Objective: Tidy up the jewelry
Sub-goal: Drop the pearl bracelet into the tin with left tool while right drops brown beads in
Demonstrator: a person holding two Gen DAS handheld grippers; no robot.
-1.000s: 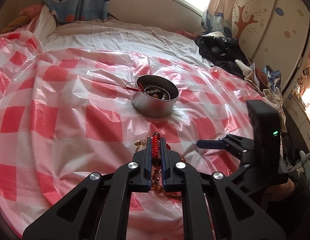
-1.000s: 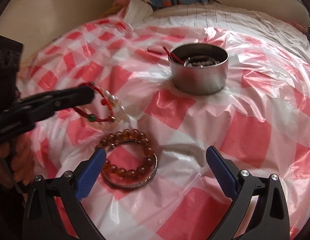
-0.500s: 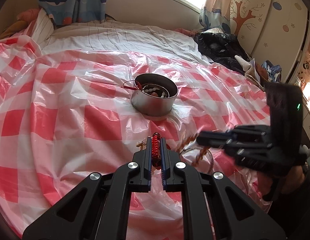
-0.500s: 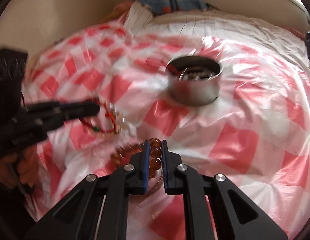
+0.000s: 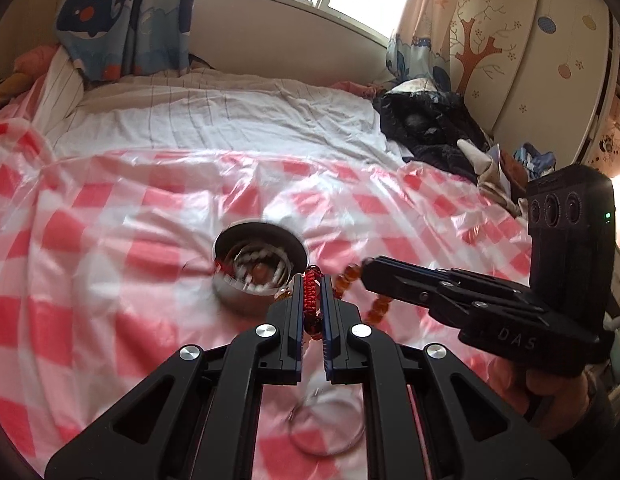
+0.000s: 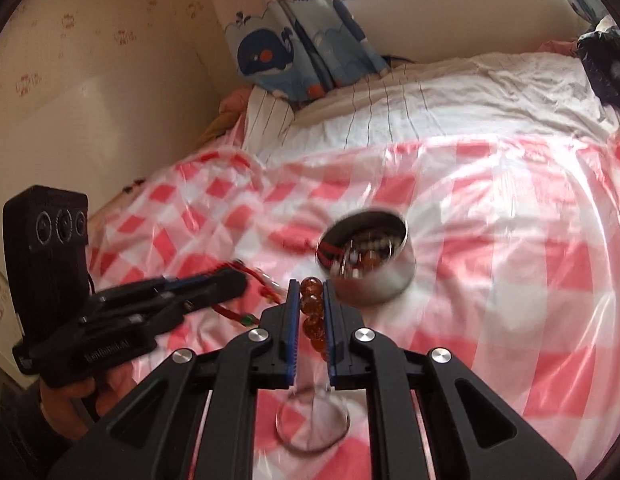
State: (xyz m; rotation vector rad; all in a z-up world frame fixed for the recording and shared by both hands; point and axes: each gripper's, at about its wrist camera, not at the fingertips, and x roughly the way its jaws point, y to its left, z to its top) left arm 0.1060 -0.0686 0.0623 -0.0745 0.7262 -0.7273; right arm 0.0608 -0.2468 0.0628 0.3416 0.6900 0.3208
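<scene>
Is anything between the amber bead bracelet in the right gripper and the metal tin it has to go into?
Nothing visible. The amber bead bracelet hangs in the right gripper just short of the open metal tin, with only checked plastic sheet between.

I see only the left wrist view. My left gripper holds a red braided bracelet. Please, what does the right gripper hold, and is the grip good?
Observer: The right gripper is shut on an amber bead bracelet, with several beads between its pads.
Operator: Does the red bracelet hang free below my gripper?
Observer: Yes, the red bracelet dangles beside the left gripper, and it carries a small green bead.
Operator: Is something left on the cloth?
Observer: A metal ring lies under the right gripper.
</scene>
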